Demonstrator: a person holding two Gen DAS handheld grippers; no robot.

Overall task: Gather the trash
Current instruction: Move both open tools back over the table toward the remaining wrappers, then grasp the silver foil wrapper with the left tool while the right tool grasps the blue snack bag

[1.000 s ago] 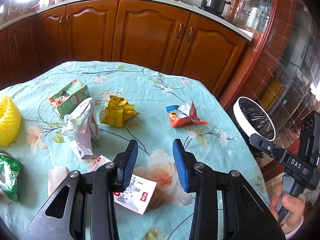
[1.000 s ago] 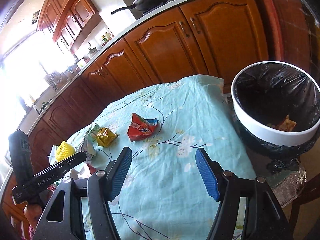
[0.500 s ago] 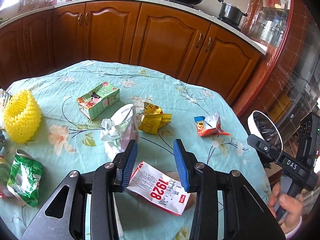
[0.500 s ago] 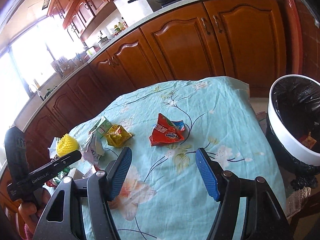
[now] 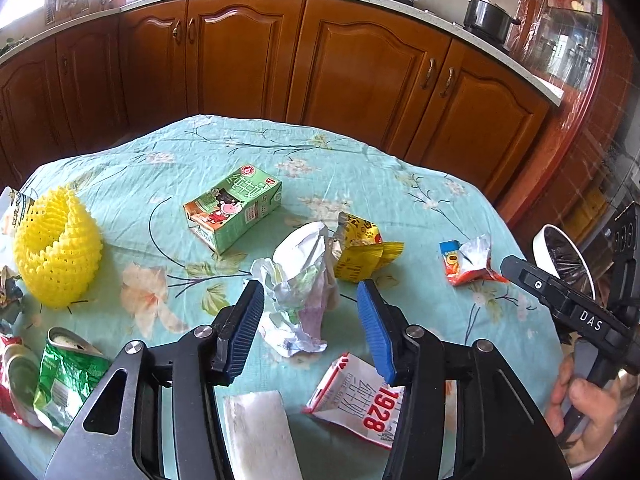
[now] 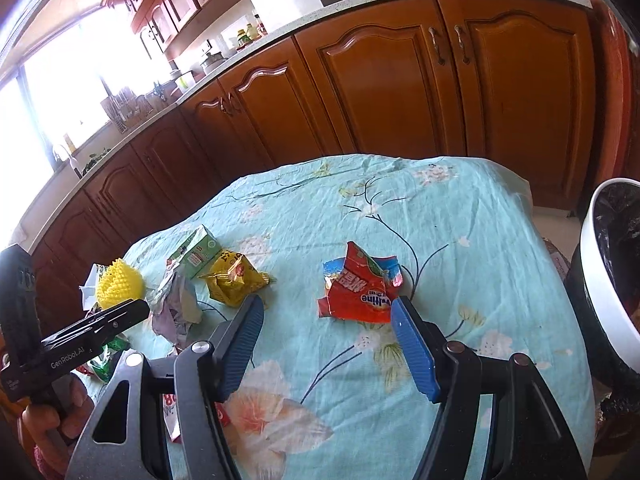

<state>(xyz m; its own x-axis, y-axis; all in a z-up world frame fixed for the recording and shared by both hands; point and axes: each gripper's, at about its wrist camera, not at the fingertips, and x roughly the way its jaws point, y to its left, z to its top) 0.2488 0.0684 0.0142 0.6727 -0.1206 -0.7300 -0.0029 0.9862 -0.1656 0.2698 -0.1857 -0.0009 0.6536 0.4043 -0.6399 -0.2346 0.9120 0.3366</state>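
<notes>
We see a crumpled silver wrapper (image 5: 304,280) lying on the worktop (image 5: 168,160) between the wide-open fingers of our left hand-held gripper (image 5: 310,328). Our right hand-held gripper (image 6: 328,344), also spread wide, hovers by a red snack packet (image 6: 360,288); the lined bin (image 6: 600,280) stands beside.

A table in a teal floral cloth (image 5: 168,160) bears a green carton (image 5: 232,210), yellow foam net (image 5: 56,256) and crumpled wrappers (image 5: 304,288).
</notes>
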